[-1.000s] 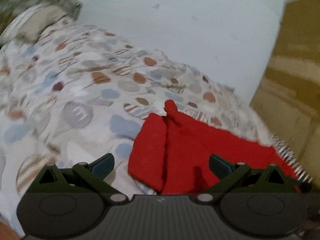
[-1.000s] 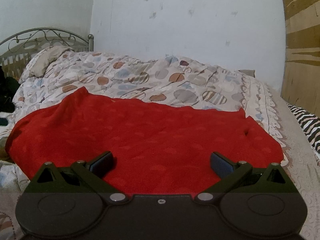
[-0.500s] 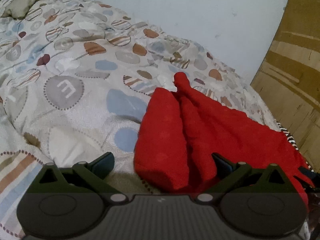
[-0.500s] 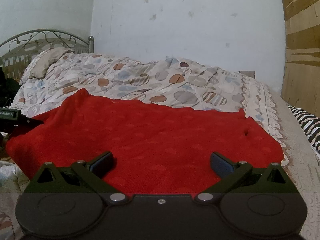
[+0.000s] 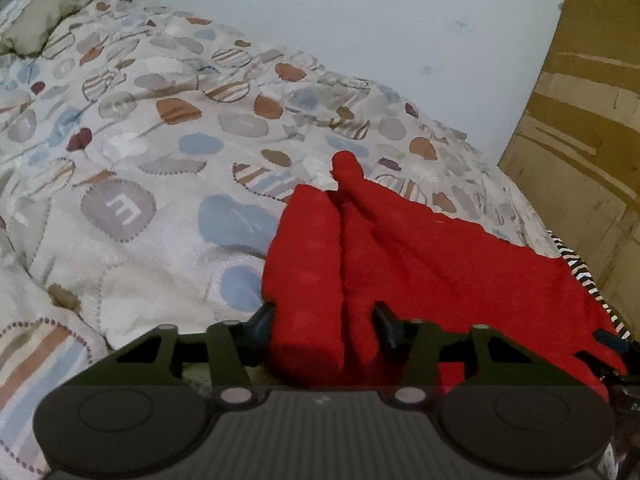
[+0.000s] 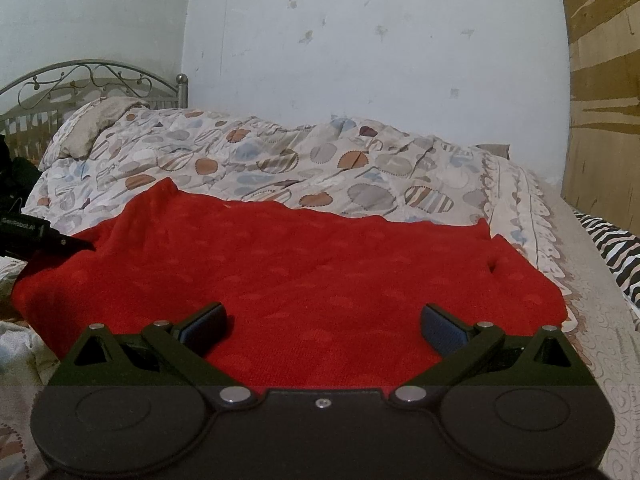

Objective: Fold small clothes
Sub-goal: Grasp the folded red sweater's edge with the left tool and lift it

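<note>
A red knitted garment [image 6: 312, 268] lies spread on the bed. In the left wrist view its left end [image 5: 400, 264] is bunched into folds. My left gripper [image 5: 324, 324] has closed in on that bunched end and pinches a fold of red cloth between its fingers. It also shows at the garment's left edge in the right wrist view [image 6: 60, 242]. My right gripper [image 6: 324, 322] is open and empty, its fingers wide apart just above the garment's near edge.
A patterned quilt [image 6: 312, 168] covers the bed behind the garment. A metal headboard [image 6: 92, 80] and a pillow [image 6: 100, 120] are at far left. A zebra-striped cloth [image 6: 612, 252] and a wooden wardrobe [image 5: 584, 128] stand to the right.
My left gripper moved in to the garment's bunched left end and its fingers closed onto the cloth. My right gripper stayed still and open.
</note>
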Demonstrator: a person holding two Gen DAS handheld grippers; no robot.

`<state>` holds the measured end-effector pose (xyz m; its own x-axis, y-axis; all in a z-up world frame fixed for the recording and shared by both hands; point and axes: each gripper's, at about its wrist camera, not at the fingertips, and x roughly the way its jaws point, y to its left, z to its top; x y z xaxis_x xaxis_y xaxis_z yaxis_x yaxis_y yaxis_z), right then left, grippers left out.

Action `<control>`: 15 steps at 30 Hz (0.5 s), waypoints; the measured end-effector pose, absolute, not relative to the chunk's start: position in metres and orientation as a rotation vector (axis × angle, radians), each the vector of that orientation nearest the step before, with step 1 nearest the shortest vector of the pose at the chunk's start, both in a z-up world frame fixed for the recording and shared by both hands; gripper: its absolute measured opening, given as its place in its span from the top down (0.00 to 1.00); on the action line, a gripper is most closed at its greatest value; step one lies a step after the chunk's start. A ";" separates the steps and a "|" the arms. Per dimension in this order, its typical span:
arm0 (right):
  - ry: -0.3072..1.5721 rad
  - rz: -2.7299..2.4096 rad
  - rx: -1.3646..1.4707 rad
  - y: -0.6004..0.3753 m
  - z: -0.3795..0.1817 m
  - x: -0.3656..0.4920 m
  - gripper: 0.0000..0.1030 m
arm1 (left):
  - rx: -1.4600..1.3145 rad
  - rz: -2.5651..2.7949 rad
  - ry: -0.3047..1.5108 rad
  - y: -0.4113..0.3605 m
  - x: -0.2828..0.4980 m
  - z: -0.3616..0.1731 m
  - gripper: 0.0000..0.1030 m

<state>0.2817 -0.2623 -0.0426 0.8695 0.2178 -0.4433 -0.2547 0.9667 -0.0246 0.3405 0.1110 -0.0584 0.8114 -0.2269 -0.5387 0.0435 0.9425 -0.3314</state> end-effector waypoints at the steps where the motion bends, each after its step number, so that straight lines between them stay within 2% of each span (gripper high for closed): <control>1: 0.453 0.247 -0.083 -0.262 -0.043 0.283 0.00 | -0.305 -0.151 0.610 0.109 0.340 -0.057 0.57; 8: 0.452 0.247 -0.083 -0.262 -0.043 0.281 0.00 | -0.242 -0.123 0.616 0.097 0.340 -0.048 0.65; 15: 0.451 0.246 -0.083 -0.262 -0.043 0.281 0.00 | -0.215 -0.129 0.605 0.093 0.338 -0.043 0.78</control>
<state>0.2806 -0.2619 -0.0430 0.8708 0.2168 -0.4413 -0.2533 0.9671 -0.0249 0.3383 0.0928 -0.0433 0.8154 -0.1826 -0.5493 0.0570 0.9697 -0.2377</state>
